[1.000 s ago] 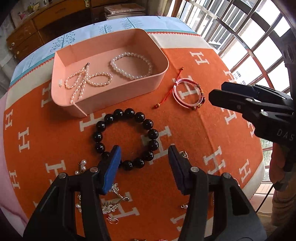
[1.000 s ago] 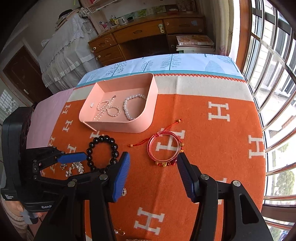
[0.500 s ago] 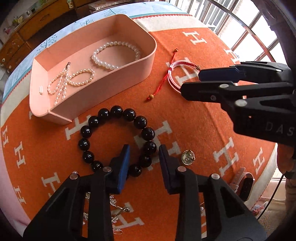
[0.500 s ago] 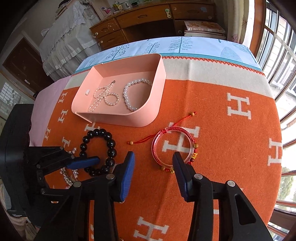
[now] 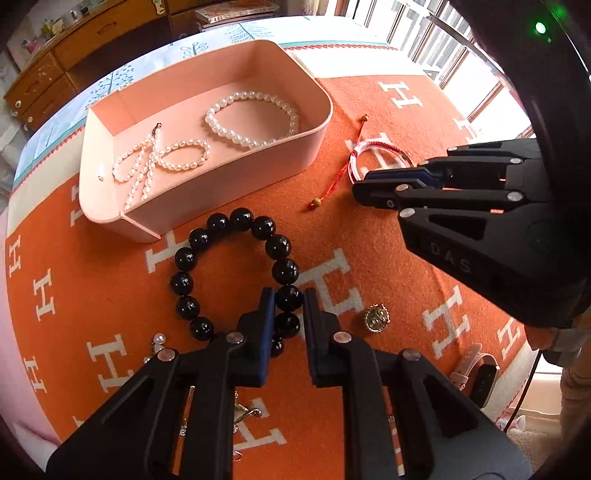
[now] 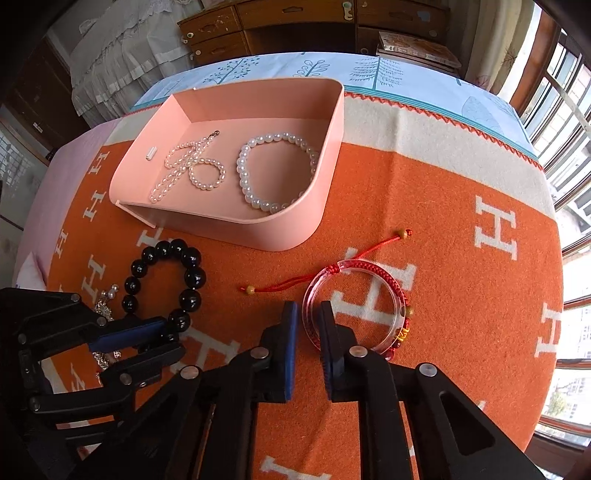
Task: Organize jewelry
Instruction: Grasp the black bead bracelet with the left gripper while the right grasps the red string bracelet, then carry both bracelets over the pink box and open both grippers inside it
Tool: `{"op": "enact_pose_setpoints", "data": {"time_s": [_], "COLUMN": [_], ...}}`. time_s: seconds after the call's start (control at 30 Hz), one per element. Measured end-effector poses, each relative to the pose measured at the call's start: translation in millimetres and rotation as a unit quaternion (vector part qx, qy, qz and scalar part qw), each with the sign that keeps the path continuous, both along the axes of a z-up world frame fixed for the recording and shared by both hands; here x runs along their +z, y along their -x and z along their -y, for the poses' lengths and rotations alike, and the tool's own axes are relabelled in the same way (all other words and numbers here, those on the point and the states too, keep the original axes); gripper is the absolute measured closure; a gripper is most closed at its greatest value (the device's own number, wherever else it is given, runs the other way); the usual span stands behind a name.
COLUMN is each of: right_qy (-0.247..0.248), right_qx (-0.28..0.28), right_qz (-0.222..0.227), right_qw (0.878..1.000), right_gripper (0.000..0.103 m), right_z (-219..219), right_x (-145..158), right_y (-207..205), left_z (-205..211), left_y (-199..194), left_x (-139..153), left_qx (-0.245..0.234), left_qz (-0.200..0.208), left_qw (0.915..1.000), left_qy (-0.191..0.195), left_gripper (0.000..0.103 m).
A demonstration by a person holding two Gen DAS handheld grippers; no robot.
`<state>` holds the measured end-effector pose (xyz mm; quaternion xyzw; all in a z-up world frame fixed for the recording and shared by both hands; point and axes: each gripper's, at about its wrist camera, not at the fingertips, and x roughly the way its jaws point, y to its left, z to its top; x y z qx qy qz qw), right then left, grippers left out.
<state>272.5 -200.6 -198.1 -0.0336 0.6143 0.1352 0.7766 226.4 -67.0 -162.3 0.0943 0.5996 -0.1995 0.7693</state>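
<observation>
A black bead bracelet (image 5: 207, 240) lies on the orange cloth in front of a pink tray (image 5: 317, 133). My left gripper (image 5: 289, 297) is closed around a bead on its near right side. A red cord and clear bangle bracelet (image 6: 373, 280) lies to the right. My right gripper (image 6: 308, 314) is closed around its near left rim. The tray (image 6: 328, 192) holds a pearl bracelet (image 6: 258, 147) and a pearl necklace (image 6: 192, 162).
A gold round brooch (image 5: 376, 318) lies right of the left gripper. Silver and pearl pieces (image 5: 159, 339) lie at the near left. A watch (image 5: 480, 373) lies at the cloth's right edge. Wooden drawers (image 6: 295, 18) and windows (image 6: 569, 110) surround the table.
Both grippers have moved down and forward onto the bracelets. Their jaws have closed from wide open to a narrow grip, left on the black beads, right on the bangle.
</observation>
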Motion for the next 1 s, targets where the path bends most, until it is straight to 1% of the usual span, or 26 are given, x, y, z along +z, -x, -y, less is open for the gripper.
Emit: {"op": "enact_pose_setpoints", "data": {"time_s": [0.17, 0.23, 0.33, 0.5, 0.73, 0.83, 1.0], "right_qy": [0.004, -0.009, -0.024, -0.042, -0.071, -0.084, -0.114], "right_qx": [-0.006, -0.014, -0.021, -0.016, -0.011, -0.016, -0.034], "right_qz": [0.003, 0.009, 0.026, 0.061, 0.114, 0.141, 0.186], "right_qw": [1.0, 1.0, 0.999, 0.997, 0.991, 0.986, 0.975], "right_gripper": [0.097, 0.097, 0.097, 0.097, 0.097, 0.097, 0.097], "right_z": [1, 8, 14, 16, 10, 6, 6], "right_x": [4, 13, 34, 77, 140, 170, 230], "right_y": [4, 8, 16, 31, 56, 60, 55], "left_z": [-8, -12, -21, -38, -59, -68, -76], "left_y": [7, 10, 13, 16, 21, 15, 1], "left_x": [28, 42, 66, 110, 170, 198, 244], "left_qx": [0.006, 0.009, 0.017, 0.037, 0.066, 0.082, 0.101], "left_qz": [0.022, 0.032, 0.052, 0.09, 0.142, 0.163, 0.193], "left_qw": [0.9996, 0.9992, 0.9979, 0.9934, 0.9848, 0.98, 0.9721], "left_qy": [0.016, 0.022, 0.035, 0.06, 0.075, 0.079, 0.088], "left_gripper": [0.091, 0.091, 0.091, 0.091, 0.091, 0.091, 0.091]}}
